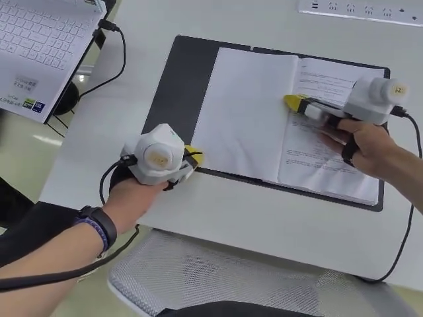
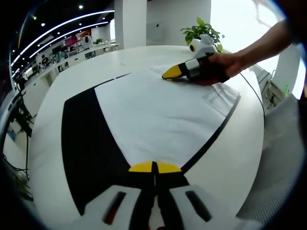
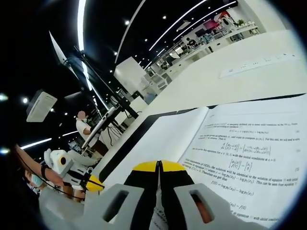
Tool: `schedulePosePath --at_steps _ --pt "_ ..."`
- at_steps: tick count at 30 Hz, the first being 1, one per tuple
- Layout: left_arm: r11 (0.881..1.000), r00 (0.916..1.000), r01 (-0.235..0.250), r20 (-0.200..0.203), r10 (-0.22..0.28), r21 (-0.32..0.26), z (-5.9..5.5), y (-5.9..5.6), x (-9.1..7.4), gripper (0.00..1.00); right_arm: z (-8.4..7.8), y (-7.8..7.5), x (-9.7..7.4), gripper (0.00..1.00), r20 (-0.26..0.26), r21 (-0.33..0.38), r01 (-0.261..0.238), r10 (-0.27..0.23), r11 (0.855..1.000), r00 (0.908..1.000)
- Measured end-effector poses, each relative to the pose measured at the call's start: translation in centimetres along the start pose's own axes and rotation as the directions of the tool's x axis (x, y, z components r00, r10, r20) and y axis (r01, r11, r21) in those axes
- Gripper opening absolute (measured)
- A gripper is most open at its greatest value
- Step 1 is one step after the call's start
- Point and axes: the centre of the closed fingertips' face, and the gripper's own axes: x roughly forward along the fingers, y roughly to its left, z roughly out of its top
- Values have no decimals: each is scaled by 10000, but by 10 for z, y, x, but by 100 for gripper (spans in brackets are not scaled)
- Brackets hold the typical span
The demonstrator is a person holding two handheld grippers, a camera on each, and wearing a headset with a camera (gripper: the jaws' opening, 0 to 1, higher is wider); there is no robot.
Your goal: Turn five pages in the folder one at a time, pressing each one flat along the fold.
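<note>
While jaws are closed, empty, left gripper (image 1: 193, 157) sits at folder (image 1: 177, 79) edge, right gripper (image 1: 291, 102) on fold.

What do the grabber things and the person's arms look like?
The left hand-held gripper and the right hand-held gripper are both chunky and white, with black jaws tipped in yellow. A black cable trails from each. The left wrist wears a dark wristband with a purple edge.

A white table (image 1: 251, 224) carries a laptop (image 1: 39, 46) at upper left and a power strip (image 1: 360, 10) at upper right. A grey mesh chair (image 1: 198, 277) sits at the bottom edge. In the left gripper view, ceiling light strips (image 2: 62, 24) run across the upper left and a potted plant (image 2: 199, 29) stands at top centre.
</note>
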Motion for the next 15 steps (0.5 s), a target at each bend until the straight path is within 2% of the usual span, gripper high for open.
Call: schedulePosePath --at_steps 4,11,13,15 --pt "9999 10000 -56 37 56 -120 0 0 0 0 4 -4 3 0 75 -163 -7 8 9999 10000" --pt "9998 10000 -67 64 69 -195 -1 0 -1 0 21 -21 14 0 343 -119 334 -330 9994 9989" --pt "9997 10000 -64 70 66 -219 -1 0 -1 0 27 -27 17 0 426 -112 499 -494 9987 9979" --pt "9996 9999 -66 85 68 -257 -1 0 -1 0 39 -44 22 0 645 156 714 -723 9973 9953"
